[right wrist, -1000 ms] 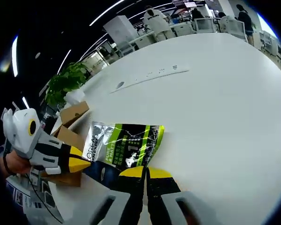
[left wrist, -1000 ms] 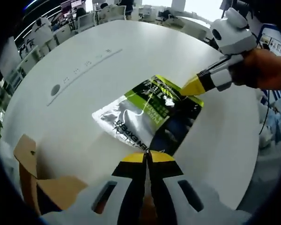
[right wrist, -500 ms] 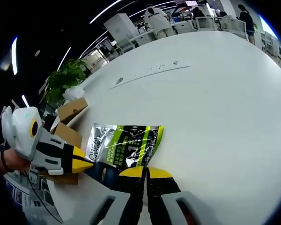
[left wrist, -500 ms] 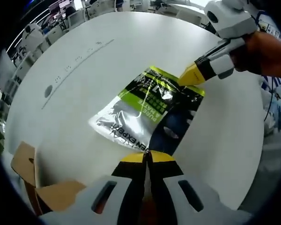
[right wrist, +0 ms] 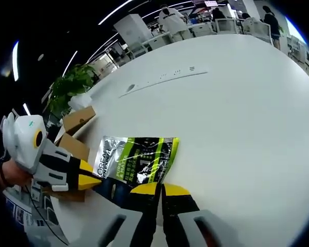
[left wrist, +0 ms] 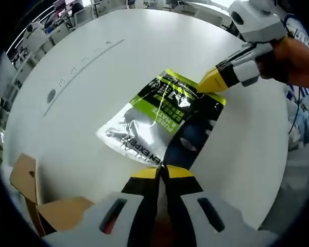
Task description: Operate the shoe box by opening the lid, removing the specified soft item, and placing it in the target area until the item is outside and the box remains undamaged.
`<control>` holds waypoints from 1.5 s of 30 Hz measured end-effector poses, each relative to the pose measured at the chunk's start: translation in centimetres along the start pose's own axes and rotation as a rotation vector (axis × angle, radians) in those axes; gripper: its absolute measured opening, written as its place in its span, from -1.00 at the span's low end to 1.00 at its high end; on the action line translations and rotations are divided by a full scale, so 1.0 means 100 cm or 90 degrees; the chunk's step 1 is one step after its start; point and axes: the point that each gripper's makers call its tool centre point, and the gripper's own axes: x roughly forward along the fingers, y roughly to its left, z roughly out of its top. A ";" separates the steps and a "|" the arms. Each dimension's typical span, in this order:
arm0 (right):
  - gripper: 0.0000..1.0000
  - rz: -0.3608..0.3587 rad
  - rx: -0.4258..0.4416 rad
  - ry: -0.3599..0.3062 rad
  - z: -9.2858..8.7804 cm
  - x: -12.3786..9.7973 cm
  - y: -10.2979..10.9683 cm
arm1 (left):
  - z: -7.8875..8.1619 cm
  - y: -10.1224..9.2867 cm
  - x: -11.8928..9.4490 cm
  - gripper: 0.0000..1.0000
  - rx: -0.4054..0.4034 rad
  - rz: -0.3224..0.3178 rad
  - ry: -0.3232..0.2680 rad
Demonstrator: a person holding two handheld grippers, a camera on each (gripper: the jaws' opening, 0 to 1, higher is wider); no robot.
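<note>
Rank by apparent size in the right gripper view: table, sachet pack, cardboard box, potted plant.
1. Table, by far.
2. Sachet pack.
3. Cardboard box and potted plant look about alike; the plant sits farther back, so no ranking between them.

Both views look down close over opposite edges of the pouch [left wrist: 162, 123] [right wrist: 136, 160], facing each other across the table [left wrist: 118, 67] [right wrist: 237, 113].
</note>
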 end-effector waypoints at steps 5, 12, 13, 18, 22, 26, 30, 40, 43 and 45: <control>-1.00 -0.002 -0.005 0.003 0.000 -0.002 -0.001 | -0.001 0.001 -0.003 -0.89 0.002 0.001 0.005; -0.96 -0.004 -0.009 0.008 -0.002 -0.005 -0.001 | 0.000 0.001 -0.012 -0.89 -0.008 0.001 -0.001; -0.95 -0.002 -0.010 0.007 -0.001 -0.006 0.000 | 0.000 0.001 -0.013 -0.89 -0.012 0.000 -0.003; -0.88 -0.003 -0.014 0.012 -0.003 -0.008 0.003 | 0.005 -0.001 -0.024 -0.88 -0.038 -0.009 -0.028; -0.84 -0.002 -0.020 0.016 -0.005 -0.008 0.006 | 0.011 -0.004 -0.031 -0.85 -0.064 -0.021 -0.055; -0.79 -0.006 -0.023 0.020 -0.007 -0.010 0.006 | 0.015 -0.007 -0.040 -0.81 -0.078 -0.026 -0.078; -0.77 -0.011 -0.023 0.019 -0.007 -0.012 0.005 | 0.017 -0.007 -0.048 -0.79 -0.088 -0.026 -0.095; -0.69 -0.012 -0.024 -0.001 -0.001 -0.029 0.007 | 0.024 -0.010 -0.072 -0.68 -0.131 -0.041 -0.158; -0.66 -0.002 -0.029 -0.019 0.004 -0.035 0.013 | 0.030 -0.010 -0.085 -0.67 -0.143 -0.042 -0.196; -0.59 0.006 -0.034 -0.029 0.007 -0.039 0.017 | 0.034 -0.009 -0.095 -0.63 -0.159 -0.042 -0.228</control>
